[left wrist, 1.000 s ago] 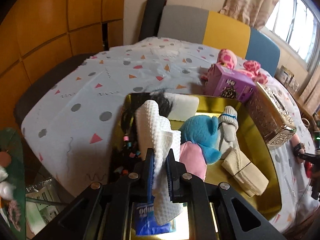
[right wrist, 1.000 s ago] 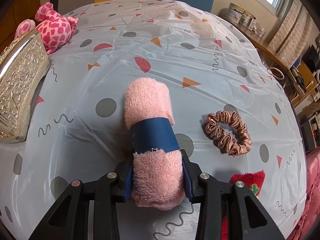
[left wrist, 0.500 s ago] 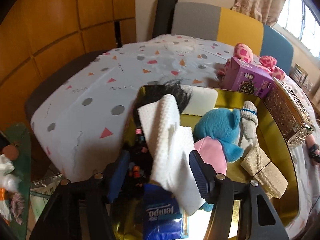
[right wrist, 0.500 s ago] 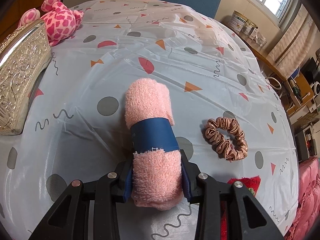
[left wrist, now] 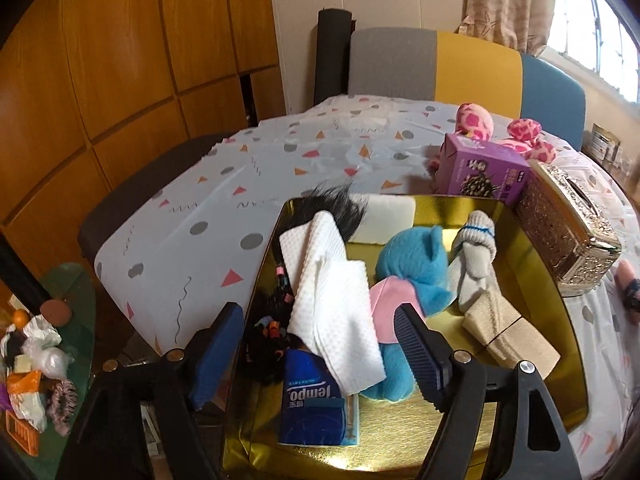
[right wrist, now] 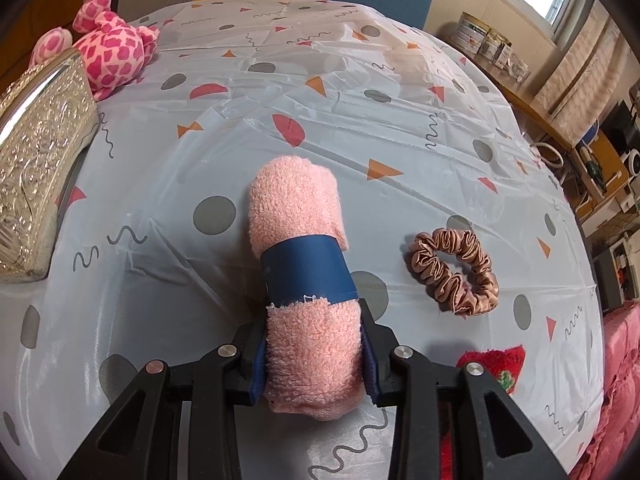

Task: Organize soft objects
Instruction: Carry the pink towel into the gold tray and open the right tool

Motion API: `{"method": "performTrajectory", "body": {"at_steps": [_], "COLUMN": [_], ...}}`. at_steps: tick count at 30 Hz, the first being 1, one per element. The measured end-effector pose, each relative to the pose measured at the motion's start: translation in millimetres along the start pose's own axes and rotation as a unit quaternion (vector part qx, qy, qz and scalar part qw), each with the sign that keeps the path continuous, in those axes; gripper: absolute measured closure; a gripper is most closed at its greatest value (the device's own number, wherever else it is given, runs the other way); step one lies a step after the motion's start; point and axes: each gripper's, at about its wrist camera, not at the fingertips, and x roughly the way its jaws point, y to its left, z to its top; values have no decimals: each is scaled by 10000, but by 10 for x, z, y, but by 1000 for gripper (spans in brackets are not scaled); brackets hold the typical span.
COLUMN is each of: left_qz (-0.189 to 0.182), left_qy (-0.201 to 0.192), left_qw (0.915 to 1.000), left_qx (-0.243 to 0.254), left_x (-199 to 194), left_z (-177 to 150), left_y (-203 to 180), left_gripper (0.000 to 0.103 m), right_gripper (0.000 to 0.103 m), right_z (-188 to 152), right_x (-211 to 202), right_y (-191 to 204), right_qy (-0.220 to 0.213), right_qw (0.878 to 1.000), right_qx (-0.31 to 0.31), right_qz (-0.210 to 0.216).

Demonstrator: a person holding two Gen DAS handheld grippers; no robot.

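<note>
My left gripper (left wrist: 316,350) is open and empty above the near end of a gold tray (left wrist: 532,264). In the tray lie a white waffle cloth (left wrist: 332,296), a blue plush toy (left wrist: 412,264), a black hair piece (left wrist: 332,204), a white sponge (left wrist: 386,220), grey socks (left wrist: 474,256), a beige folded cloth (left wrist: 508,332) and a blue tissue pack (left wrist: 310,404). My right gripper (right wrist: 314,354) is shut on a rolled pink towel (right wrist: 296,204) with a blue paper band, which rests on the tablecloth.
A brown satin scrunchie (right wrist: 454,270) and a red fuzzy item (right wrist: 496,360) lie right of the towel. A silver embossed tissue box (right wrist: 36,160), a purple carton (left wrist: 484,170) and a pink spotted plush (right wrist: 112,50) stand by the tray. Chairs line the table's far side.
My left gripper has opened, let go of the white waffle cloth into the tray and drawn back. My right gripper stays shut on the pink towel.
</note>
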Motion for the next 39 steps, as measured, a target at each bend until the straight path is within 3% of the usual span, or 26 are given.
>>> {"method": "performTrajectory", "body": {"at_steps": [17, 20, 23, 28, 39], "left_qz": [-270, -302, -340, -366, -405], "left_qy": [-217, -242, -233, -234, -148], "left_qw": [9994, 9992, 9991, 9990, 9987], "left_qx": [-57, -79, -95, -134, -263], "left_x": [-221, -245, -249, -257, -232], "left_z": [0, -11, -21, -43, -75], "left_y": [-45, -37, -26, -5, 92], "left_gripper": [16, 16, 16, 16, 16], "right_gripper": [69, 69, 70, 70, 70], "right_z": [63, 109, 204, 563, 1542], "right_x": [-12, -5, -2, -165, -701], "right_y": [110, 87, 40, 221, 978], "right_qy": [337, 425, 515, 316, -428], "right_qw": [9958, 9898, 9740, 9693, 9798], "right_qx": [709, 1107, 1726, 1828, 1171], "right_qz": [478, 787, 1373, 1614, 1565]}}
